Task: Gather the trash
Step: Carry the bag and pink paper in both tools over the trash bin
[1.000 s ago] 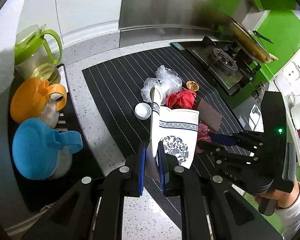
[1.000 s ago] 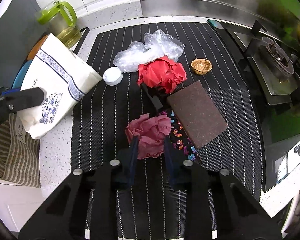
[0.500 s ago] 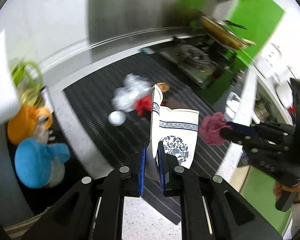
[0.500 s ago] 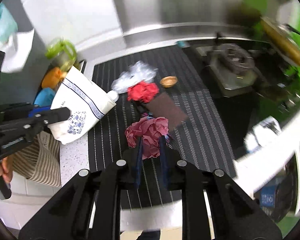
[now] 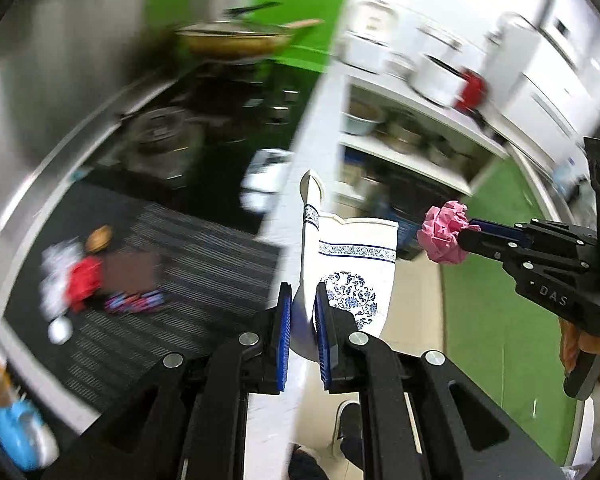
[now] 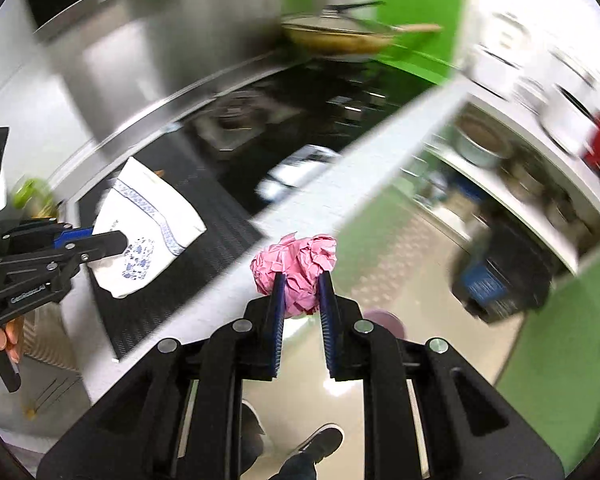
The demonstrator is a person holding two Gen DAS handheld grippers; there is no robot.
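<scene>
My left gripper (image 5: 302, 300) is shut on a white paper bag (image 5: 350, 264) with blue floral print and holds it upright in the air beyond the counter edge. The bag also shows in the right wrist view (image 6: 148, 236), with the left gripper (image 6: 116, 242) on it. My right gripper (image 6: 302, 286) is shut on a crumpled pink paper ball (image 6: 296, 264), held over the floor. In the left wrist view the pink ball (image 5: 444, 238) hangs just right of the bag's open top, at the tip of the right gripper (image 5: 466, 234).
On the striped black mat (image 5: 204, 276) lie a red crumpled paper (image 5: 84, 280), clear plastic (image 5: 54, 268), a brown pad (image 5: 128, 268), a colourful wrapper (image 5: 134, 302), a white cap (image 5: 60, 330) and a nutshell (image 5: 98, 236). A stove with a pan (image 5: 236, 38) stands behind. Green floor (image 5: 496, 320) lies below.
My right gripper closed on the pink paper, lifted it off the mat and carried it out past the counter edge. My left gripper swung the bag the same way, off the counter.
</scene>
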